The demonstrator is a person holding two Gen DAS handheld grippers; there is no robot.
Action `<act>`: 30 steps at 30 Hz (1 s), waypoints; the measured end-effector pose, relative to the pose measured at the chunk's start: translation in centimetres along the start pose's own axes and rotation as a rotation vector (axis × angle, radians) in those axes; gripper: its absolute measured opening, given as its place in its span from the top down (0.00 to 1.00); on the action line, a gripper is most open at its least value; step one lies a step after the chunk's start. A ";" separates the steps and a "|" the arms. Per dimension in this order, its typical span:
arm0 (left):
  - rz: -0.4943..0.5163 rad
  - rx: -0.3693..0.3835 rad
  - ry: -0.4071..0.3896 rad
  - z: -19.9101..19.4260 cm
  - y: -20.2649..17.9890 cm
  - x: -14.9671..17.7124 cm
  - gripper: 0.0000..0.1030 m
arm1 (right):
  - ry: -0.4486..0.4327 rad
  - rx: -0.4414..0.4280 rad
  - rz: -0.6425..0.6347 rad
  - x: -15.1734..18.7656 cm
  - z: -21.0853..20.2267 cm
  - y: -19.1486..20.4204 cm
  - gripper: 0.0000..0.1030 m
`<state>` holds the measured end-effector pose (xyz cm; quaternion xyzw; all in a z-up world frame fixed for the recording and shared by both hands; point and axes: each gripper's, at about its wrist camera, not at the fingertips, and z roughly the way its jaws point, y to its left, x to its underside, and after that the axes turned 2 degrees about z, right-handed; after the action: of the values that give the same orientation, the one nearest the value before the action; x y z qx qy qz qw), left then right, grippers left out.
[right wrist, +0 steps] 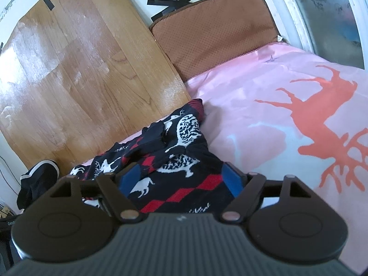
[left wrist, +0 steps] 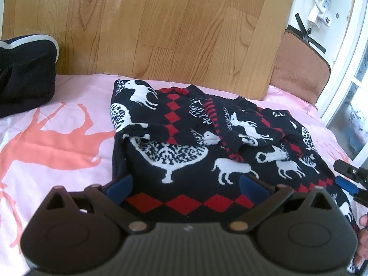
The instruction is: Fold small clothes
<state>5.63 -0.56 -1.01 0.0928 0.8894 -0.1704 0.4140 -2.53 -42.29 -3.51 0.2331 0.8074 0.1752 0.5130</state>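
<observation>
The left gripper (left wrist: 186, 185) stands wide open over the near hem of the sweater (left wrist: 207, 142), pads apart, gripping nothing. The right gripper (right wrist: 181, 177) is also spread wide at the hem's right end, cloth between its blue pads but apparently unpinched. The sweater lies directly ahead of both, long axis running left to right along the pink bedsheet (left wrist: 57, 142), its bunched sleeves pointing toward the wooden board (left wrist: 161, 23) beyond.

Soft daylight is admitted from the frosted white-framed window (right wrist: 326, 11); glare is thrown across the upright wood-grain board (right wrist: 57, 53), and edges are bent by fisheye.
</observation>
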 end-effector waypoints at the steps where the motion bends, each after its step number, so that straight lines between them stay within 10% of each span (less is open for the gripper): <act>1: -0.003 0.003 -0.001 0.0 0.1 0.0 0.00 | 0.000 -0.001 0.001 0.0 0.0 0.0 0.21; 30: -0.006 0.012 -0.002 -0.1 0.2 0.0 0.00 | 0.001 -0.005 0.004 0.0 0.0 -0.1 0.19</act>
<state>5.62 -0.32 -1.04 0.0927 0.8882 -0.1770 0.4138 -2.52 -42.36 -3.51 0.2331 0.8068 0.1783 0.5128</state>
